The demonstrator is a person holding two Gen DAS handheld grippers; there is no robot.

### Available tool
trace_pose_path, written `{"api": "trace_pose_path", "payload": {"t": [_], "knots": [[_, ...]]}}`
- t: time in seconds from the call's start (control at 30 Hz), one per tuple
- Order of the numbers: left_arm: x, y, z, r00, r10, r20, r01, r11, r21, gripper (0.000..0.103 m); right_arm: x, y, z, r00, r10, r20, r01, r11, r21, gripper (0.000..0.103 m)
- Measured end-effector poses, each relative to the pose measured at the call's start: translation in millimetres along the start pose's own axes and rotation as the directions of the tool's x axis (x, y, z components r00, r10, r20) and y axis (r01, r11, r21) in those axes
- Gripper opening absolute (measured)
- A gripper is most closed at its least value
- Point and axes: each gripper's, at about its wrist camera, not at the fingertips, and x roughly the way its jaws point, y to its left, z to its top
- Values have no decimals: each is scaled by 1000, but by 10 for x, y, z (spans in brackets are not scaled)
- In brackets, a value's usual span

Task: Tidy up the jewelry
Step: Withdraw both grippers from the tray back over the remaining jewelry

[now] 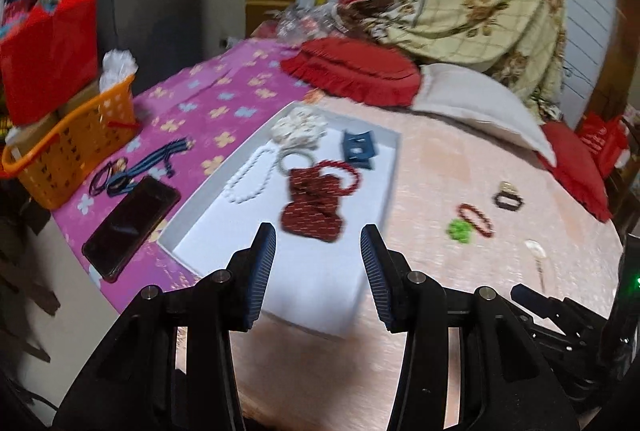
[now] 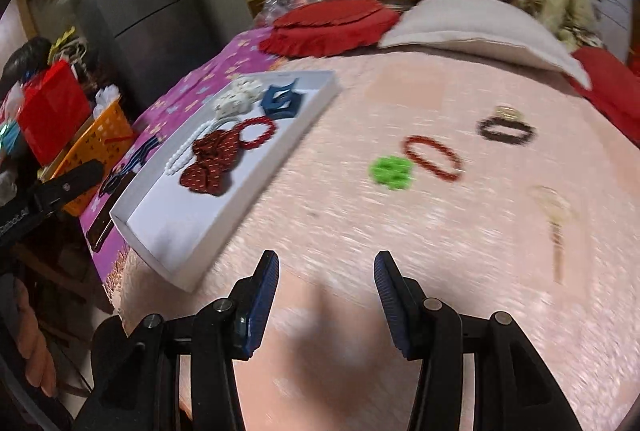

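Both claws gape wide, holding nothing; left gripper (image 1: 318,235) hovers over the white tray (image 1: 386,199); right gripper (image 2: 326,263) sits well short of the green clip (image 2: 391,172).

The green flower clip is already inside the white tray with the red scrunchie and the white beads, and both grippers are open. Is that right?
Not quite. The green flower clip is not in the white tray; it lies on the pink blanket beside a red bead bracelet, as the right wrist view shows. The red scrunchie and white beads are in the tray, and the left gripper and right gripper are open.
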Motion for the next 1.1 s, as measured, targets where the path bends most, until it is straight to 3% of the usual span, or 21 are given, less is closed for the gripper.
{"api": "trace_pose_path", "payload": {"t": [0.33,0.5,0.53,0.67,0.77,0.93,1.1], "knots": [[-518,-564,-67,997,-8,77,0,995,104,44,-614,-544,-276,993,-74,89,65,992,106,48],[-747,-675,-93,991,0,137,-14,995,101,44,-894,-677,-374,985,-107,138,90,988,125,48],[-778,-671,-92,989,4,149,-18,995,97,46,-951,-711,-394,983,-112,148,92,986,136,48],[-959,-704,-118,968,56,246,-74,995,63,78,-1127,-783,-461,971,-148,187,120,981,153,48],[-1026,-727,-149,951,76,299,-100,993,68,82,-1228,-775,-486,961,-173,218,142,979,150,48],[-912,-832,-210,976,26,215,-64,983,171,82,-1252,-715,-496,956,-184,230,157,979,132,48],[-823,-945,-339,984,2,178,-45,971,237,82,-1199,-671,-509,958,-189,217,165,979,121,48]]}}
